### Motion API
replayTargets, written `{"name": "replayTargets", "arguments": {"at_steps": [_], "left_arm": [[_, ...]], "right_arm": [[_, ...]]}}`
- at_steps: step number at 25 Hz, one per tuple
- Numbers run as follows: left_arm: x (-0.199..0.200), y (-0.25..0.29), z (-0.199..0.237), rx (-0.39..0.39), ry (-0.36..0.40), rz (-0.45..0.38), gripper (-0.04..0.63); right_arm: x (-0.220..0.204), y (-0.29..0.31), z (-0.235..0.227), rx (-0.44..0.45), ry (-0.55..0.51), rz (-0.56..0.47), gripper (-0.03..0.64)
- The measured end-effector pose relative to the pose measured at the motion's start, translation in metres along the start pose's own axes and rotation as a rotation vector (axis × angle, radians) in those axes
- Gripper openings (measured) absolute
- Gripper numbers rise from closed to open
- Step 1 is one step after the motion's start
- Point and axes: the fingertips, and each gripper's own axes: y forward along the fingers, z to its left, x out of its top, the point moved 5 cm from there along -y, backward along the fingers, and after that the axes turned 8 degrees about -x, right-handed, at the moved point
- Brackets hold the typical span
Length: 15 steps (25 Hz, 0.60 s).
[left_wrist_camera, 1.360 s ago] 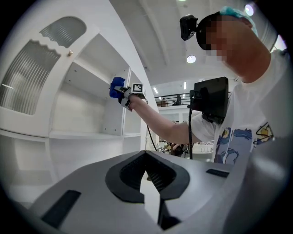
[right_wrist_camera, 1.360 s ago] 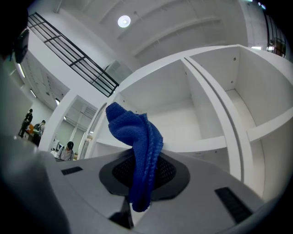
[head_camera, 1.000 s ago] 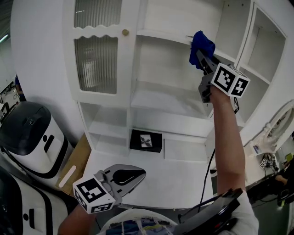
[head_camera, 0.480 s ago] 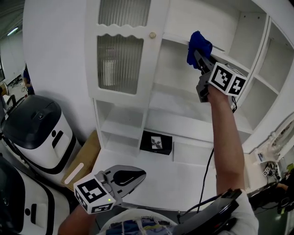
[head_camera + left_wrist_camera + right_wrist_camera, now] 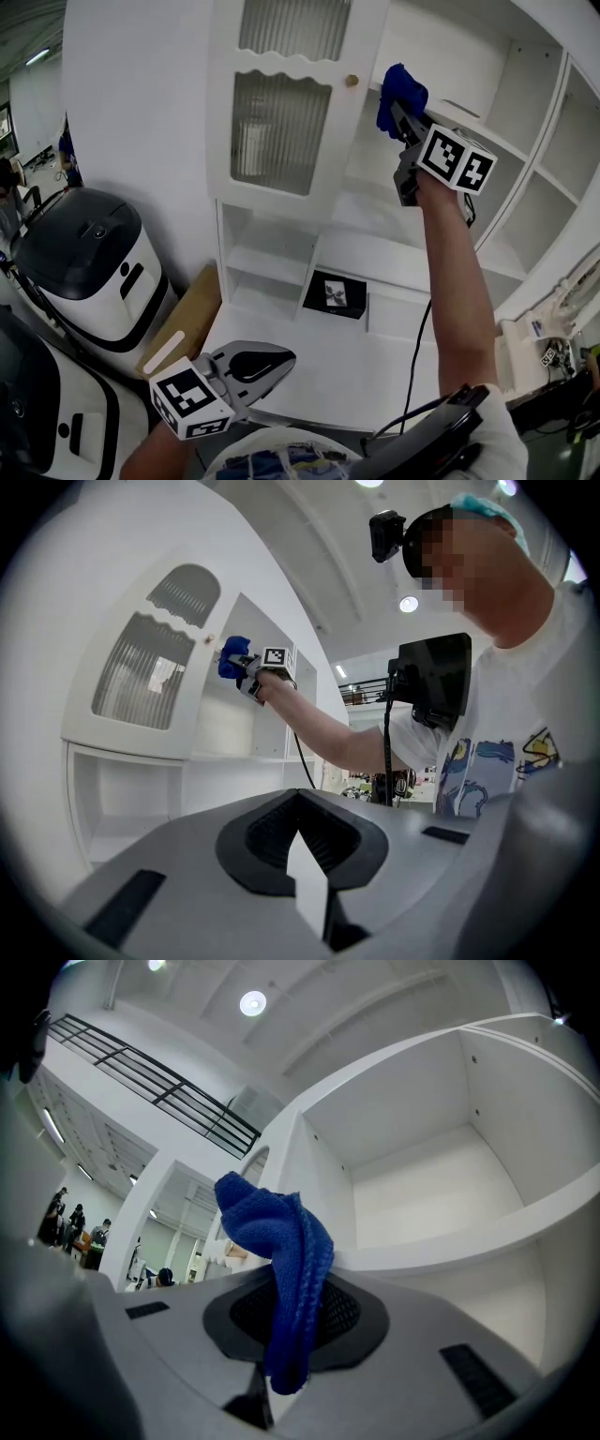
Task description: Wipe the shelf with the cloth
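A blue cloth (image 5: 398, 94) is bunched at the left end of the upper shelf (image 5: 469, 117) of the white cabinet, close to the small knob (image 5: 352, 81) of the glass door. My right gripper (image 5: 401, 114) is raised at arm's length and shut on the blue cloth (image 5: 281, 1269), which hangs folded between its jaws, with the shelf's front edge (image 5: 469, 1237) just beyond. My left gripper (image 5: 246, 366) hangs low near my body, shut with nothing in it. From the left gripper view the cloth (image 5: 231, 658) shows small, high up.
The cabinet has a ribbed glass door (image 5: 281, 131) at left, a lower shelf (image 5: 394, 248) and open cubbies at right. A black box (image 5: 336, 294) lies on the white counter (image 5: 309, 366). A white and black machine (image 5: 89, 272) stands at left.
My right gripper has slid the cloth leftward along the upper shelf edge toward the glass door's knob, while my view has swung to the left. The left gripper has stayed put.
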Motion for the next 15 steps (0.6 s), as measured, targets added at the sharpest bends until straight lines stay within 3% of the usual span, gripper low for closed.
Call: {"name": "replayTargets", "arguments": {"at_steps": [8,15], "left_arm": [[-0.002,-0.031,0.005,0.013,-0.013,-0.007,0.012],[-0.002,-0.047,0.007,-0.021,-0.019,-0.015,0.012]], "right_arm": [[-0.008,0.016,0.021,-0.022,0.011,0.017,0.067],[-0.008,0.009,0.023,-0.045,0.027,0.023,0.067]]}}
